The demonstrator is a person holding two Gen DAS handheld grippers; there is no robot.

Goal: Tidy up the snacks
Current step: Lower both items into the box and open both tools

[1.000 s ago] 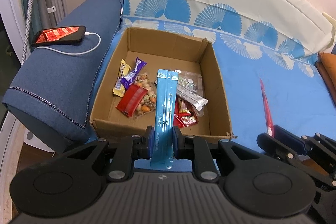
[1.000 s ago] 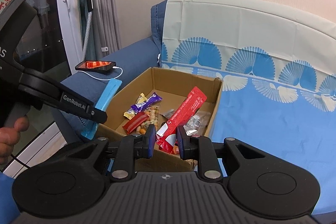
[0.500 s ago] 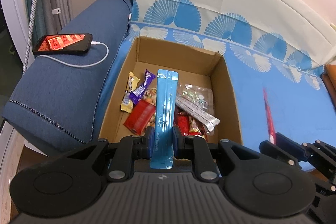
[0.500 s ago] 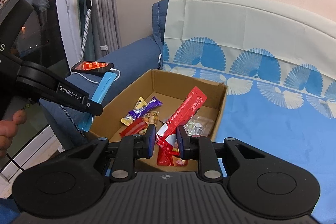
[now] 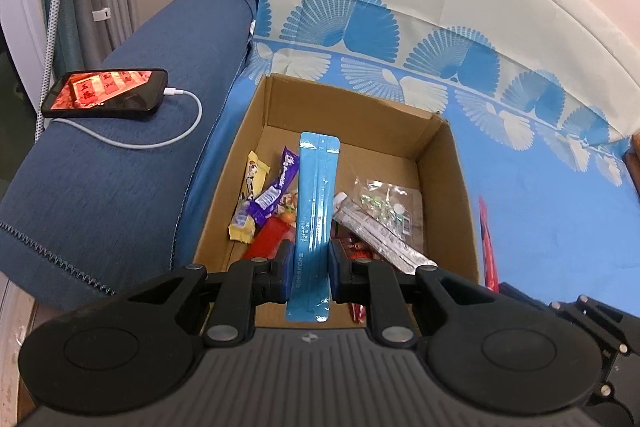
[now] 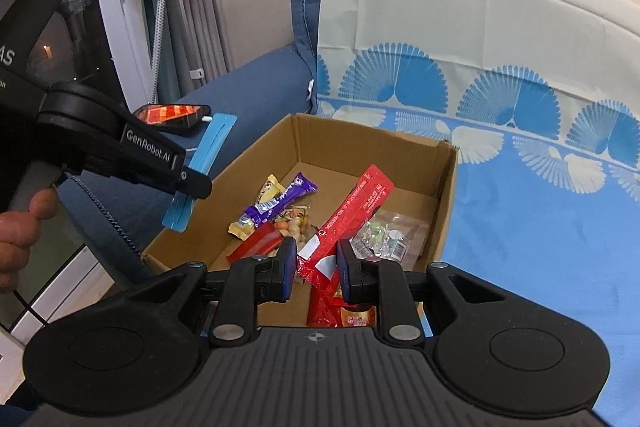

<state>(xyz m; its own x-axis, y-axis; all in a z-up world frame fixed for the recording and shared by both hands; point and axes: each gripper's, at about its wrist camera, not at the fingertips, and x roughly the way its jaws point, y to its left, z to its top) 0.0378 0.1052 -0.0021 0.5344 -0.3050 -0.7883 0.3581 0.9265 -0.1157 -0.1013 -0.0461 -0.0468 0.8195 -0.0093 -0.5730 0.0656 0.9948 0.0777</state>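
Holding long blue stick packet [image 5: 316,211] | red stick packet [image 6: 352,211] | cardboard box [image 5: 444,163]

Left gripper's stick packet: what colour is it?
Light blue; the stick packet shows best in the left wrist view, clamped in the left gripper.

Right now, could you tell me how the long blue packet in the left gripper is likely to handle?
The blue packet juts straight out from the left gripper without drooping, so it is probably fairly stiff. It looks thin and flat, so likely light. Its glossy wrapper may slip.
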